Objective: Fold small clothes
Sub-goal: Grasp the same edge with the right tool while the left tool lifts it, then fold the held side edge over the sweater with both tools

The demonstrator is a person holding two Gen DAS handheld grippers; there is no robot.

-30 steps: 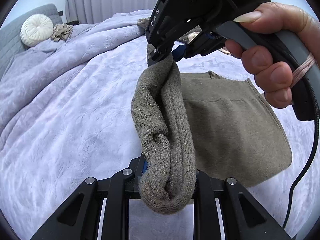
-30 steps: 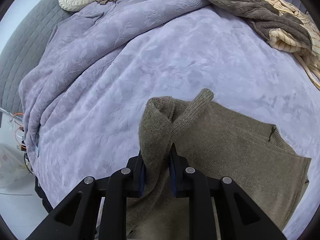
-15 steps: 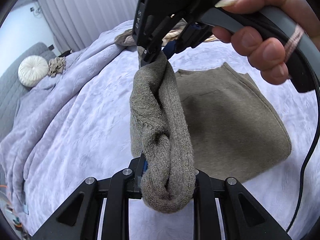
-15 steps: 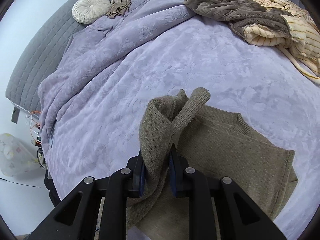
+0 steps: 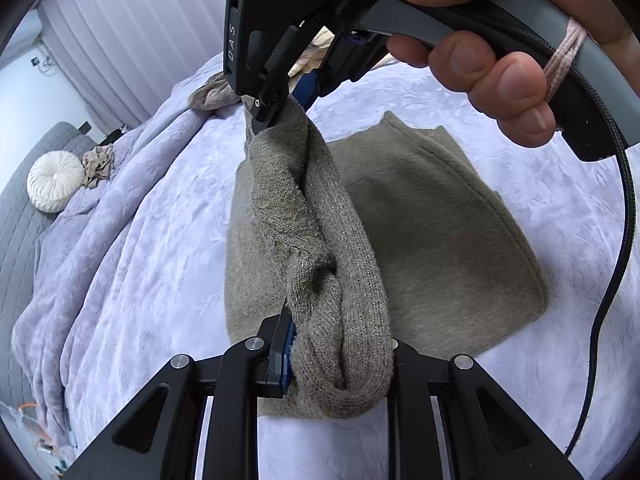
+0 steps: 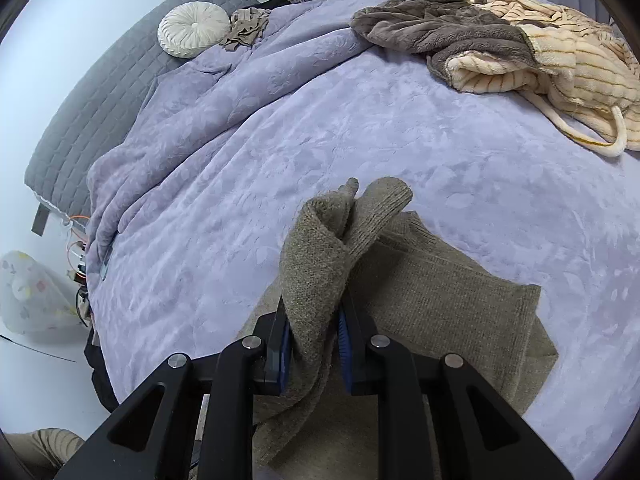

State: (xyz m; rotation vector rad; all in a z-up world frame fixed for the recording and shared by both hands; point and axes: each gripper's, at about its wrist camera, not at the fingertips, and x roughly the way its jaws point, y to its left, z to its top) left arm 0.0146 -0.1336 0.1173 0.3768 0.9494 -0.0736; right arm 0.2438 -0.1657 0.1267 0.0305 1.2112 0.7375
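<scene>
Nearest the left wrist camera, the left gripper (image 5: 338,364) is clenched on a thick bunched fold of the olive-green knitted sweater (image 5: 432,240), the wool bulging out between and over its black fingers. From there a raised rope of the same knit runs up and away to the right gripper (image 5: 280,114), which pinches its far end; a hand (image 5: 500,76) wraps that gripper's grey handle. In the right wrist view the right gripper (image 6: 314,354) grips a gathered ridge of knit between its blue pads (image 6: 344,332), a cuff-like end poking up past them. Under the lifted part, the rest of the sweater lies flat on the lavender embossed bedspread (image 6: 240,208). Further off, a heap of brown and cream striped fleece garments (image 6: 520,52) sits on the bed. At the far end a round white pleated cushion (image 6: 194,34) rests beside a small crumpled beige cloth (image 6: 246,26), possibly another garment.
</scene>
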